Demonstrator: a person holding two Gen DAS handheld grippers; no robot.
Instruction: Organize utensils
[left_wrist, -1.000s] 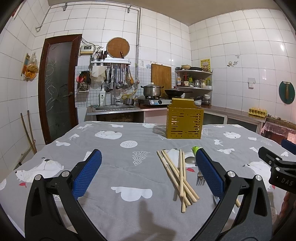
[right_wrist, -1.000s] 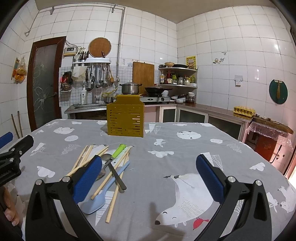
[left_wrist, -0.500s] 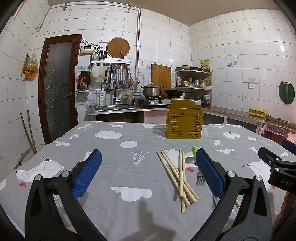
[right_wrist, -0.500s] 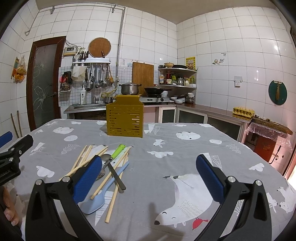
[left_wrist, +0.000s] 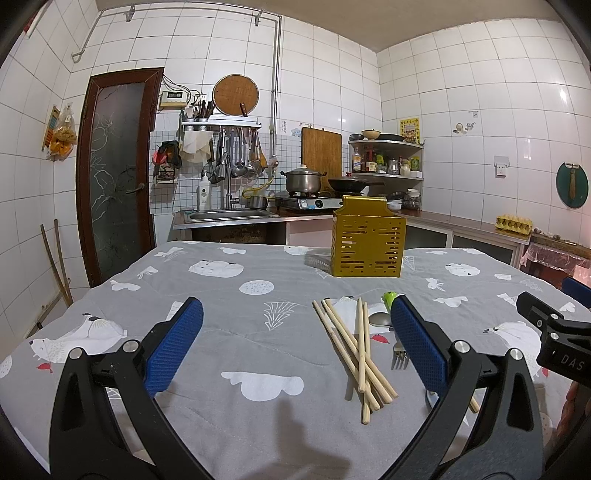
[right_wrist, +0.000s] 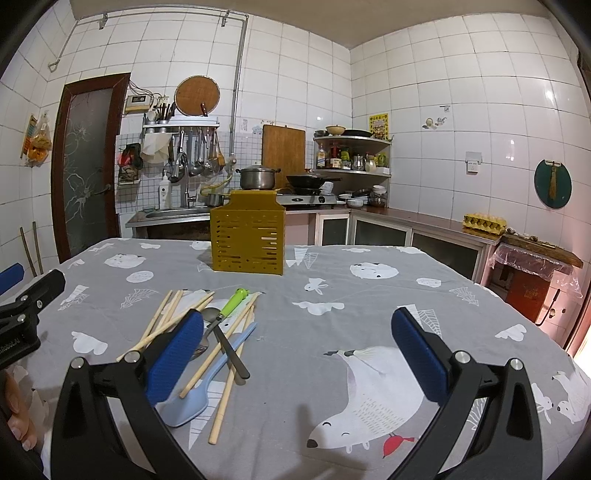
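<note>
The left gripper (left_wrist: 295, 341) is hiding most of the fork (left_wrist: 399, 354) behind its right finger. Only the right view is showing the blue spoon (right_wrist: 207, 384) among the chopsticks (right_wrist: 173, 317). Both grippers, the right gripper (right_wrist: 297, 350) included, are hovering wide open and holding nothing, near the utensils, with the yellow holder (right_wrist: 248, 236) standing farther back on the table (right_wrist: 332, 280).

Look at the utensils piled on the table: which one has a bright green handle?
The tool with the green handle, lying among the chopsticks. The spatula beside it is pale blue, and the chopsticks are plain wood.
</note>
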